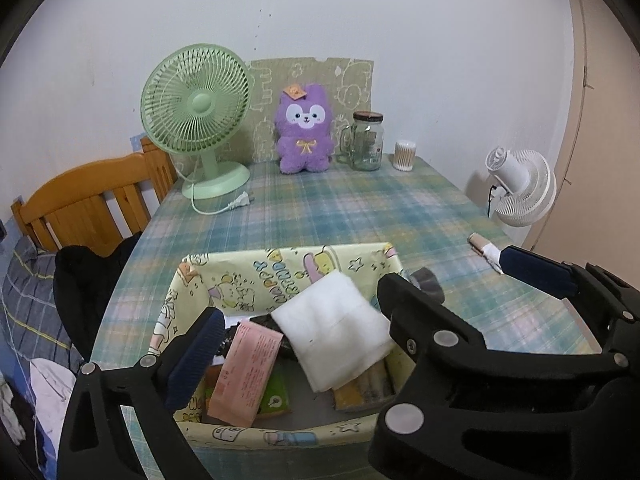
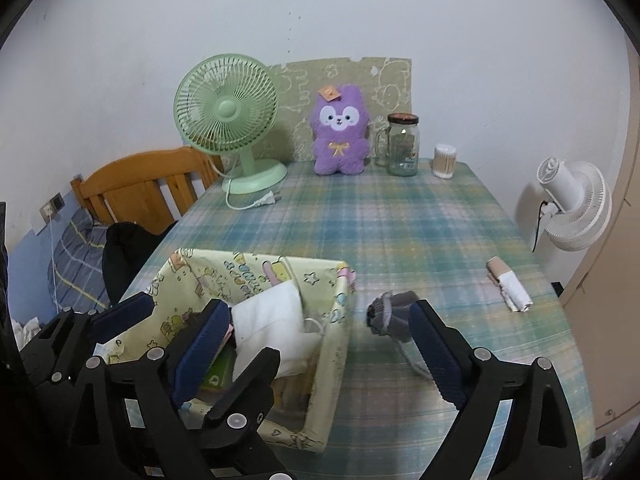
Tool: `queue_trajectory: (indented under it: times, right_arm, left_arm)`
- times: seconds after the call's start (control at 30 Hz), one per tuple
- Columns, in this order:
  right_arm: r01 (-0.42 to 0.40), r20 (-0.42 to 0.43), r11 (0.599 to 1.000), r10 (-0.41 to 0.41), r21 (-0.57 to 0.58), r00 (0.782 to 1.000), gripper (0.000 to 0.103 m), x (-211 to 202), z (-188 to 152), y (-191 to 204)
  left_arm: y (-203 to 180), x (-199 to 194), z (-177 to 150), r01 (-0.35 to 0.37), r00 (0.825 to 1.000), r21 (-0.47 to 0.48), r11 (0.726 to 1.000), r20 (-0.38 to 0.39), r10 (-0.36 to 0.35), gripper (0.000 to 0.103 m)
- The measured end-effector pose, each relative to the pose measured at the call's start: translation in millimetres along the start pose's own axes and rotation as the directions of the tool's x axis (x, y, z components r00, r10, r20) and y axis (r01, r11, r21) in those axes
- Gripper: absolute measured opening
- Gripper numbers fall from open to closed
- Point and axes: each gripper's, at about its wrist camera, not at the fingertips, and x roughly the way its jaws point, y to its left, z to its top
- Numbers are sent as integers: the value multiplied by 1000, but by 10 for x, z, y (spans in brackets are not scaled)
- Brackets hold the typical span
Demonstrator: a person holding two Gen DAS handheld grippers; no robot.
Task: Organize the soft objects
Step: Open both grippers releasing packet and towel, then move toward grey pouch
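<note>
A yellow cartoon-print fabric basket (image 1: 288, 254) (image 2: 256, 258) sits at the near edge of the plaid table. A folded white cloth (image 1: 336, 332) (image 2: 272, 316) lies loose on top of the packets inside it. My left gripper (image 1: 320, 314) hovers open over the basket, touching nothing. My right gripper (image 2: 318, 306) is open too and straddles the basket's right wall; its left finger (image 1: 400, 304) hides my left gripper's right finger. A grey knitted sock (image 2: 390, 314) (image 1: 430, 280) lies beside the basket, by the right pad (image 2: 436, 344). A rolled beige-and-white sock (image 2: 508, 286) (image 1: 486, 252) lies farther right.
A purple plush (image 1: 304, 130), a green fan (image 1: 196, 104) with a loose plug cord, a glass jar (image 1: 366, 142) and a cotton-swab tub (image 1: 405, 155) line the far edge. A white fan (image 1: 520, 188) stands off the right side. A wooden headboard (image 1: 92, 196) and black garment (image 1: 88, 280) are left.
</note>
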Motion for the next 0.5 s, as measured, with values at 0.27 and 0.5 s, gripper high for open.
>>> queue_trajectory:
  times: [0.27, 0.5]
  right_arm:
    - [5, 41, 1000, -5, 9, 999, 98, -186, 87, -148]
    - [19, 82, 1000, -19, 5, 996, 102, -353, 156, -308]
  left_arm:
    - [-185, -140, 119, -17, 999, 6, 1000, 46, 17, 102]
    - [-366, -229, 186, -21, 997, 10, 1000, 77, 20, 103]
